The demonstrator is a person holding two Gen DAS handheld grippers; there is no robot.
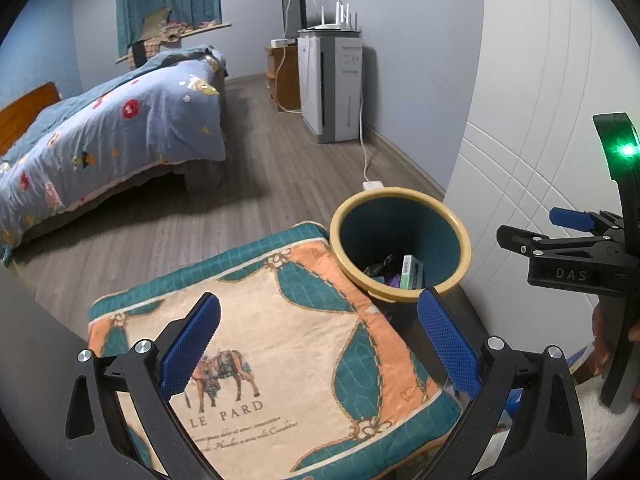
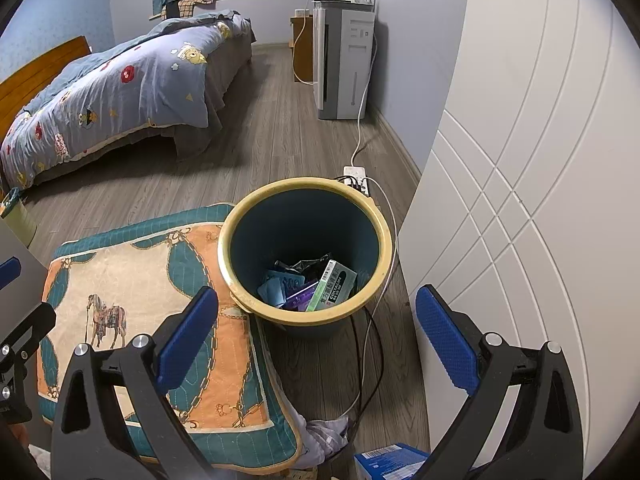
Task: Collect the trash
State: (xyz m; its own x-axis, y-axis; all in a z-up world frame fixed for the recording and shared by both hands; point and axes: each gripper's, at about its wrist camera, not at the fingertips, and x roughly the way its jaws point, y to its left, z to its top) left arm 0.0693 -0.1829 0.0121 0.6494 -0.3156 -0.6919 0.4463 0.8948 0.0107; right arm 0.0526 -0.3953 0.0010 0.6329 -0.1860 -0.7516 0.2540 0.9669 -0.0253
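1. A bedroom is showing through two fisheye cameras, each one looking forward along a pair of hand-held tongs with blue ridged pads.
2. The left tongs point(image 1: 319, 344) are hanging spread wide and holding nothing, above a quilted cushion point(image 1: 288, 344) printed with a horse and teal and orange shapes.
3. The right tongs point(image 2: 316, 340) are also standing spread wide and empty, hovering over the near rim of a trash bin point(image 2: 384, 240) and the wooden floor point(image 2: 280, 140) beside it.
4. In the left view, the right tongs are appearing at the right edge with a green light glowing on their frame.
5. The trash bin, dark teal with a yellow rim, is standing on the floor, touching the cushion's far corner and close to a white cabinet door point(image 2: 540, 160).
6. Trash is lying at the bottom of the bin: a green and white box point(image 2: 334, 286), a dark crumpled wrapper point(image 2: 304, 267), a blue packet point(image 2: 276, 288) and a purple item point(image 2: 300, 294).
7. A white power strip point(image 2: 358, 178) is lying just behind the bin, with cables trailing past it.
8. A blue and white box point(image 2: 390, 462) is peeking in at the bottom edge of the right view, outside the bin.
9. A bed point(image 2: 120, 80) with a patterned blue quilt is filling the left side of the room.
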